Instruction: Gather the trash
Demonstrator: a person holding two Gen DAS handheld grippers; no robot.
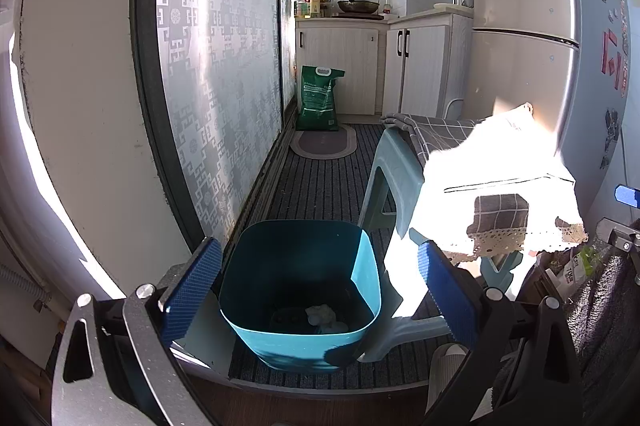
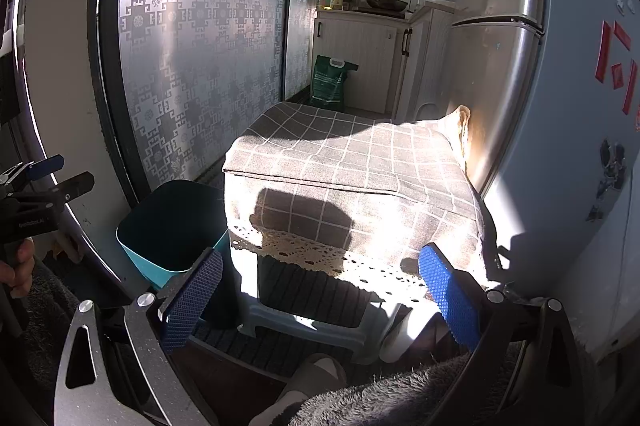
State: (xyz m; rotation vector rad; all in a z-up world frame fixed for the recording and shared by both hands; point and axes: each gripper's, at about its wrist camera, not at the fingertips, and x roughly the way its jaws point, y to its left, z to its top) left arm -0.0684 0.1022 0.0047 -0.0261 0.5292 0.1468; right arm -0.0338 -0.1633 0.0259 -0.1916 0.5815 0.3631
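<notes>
Because both pairs of blue textured fingers stand spread wide with nothing between them, we judge that we carry no trash at this moment. Our left gripper (image 1: 320,290) hangs just above the teal square plastic bin (image 1: 304,338), whose open mouth lies between and a little ahead of the fingers; that placement suits dropping things straight in, and pale crumpled scraps (image 1: 322,316) already lie on the bin's dark bottom. The bin sits on the grey striped floor mat (image 1: 320,178), pushed against the pale blue plastic stool (image 1: 384,162) that stands beyond the right-hand finger, so whatever comes off the stool has a short way to travel. Our right gripper (image 2: 320,296) faces that stool, with the grey checked lace-edged cloth (image 2: 344,162) draped over it ahead of and between the fingers, hanging down the front. We see no loose trash on the cloth, though the sunlit patch is too bright to be sure. At the far left of the right wrist view, a hand (image 2: 18,266) holds the left gripper's handle.
</notes>
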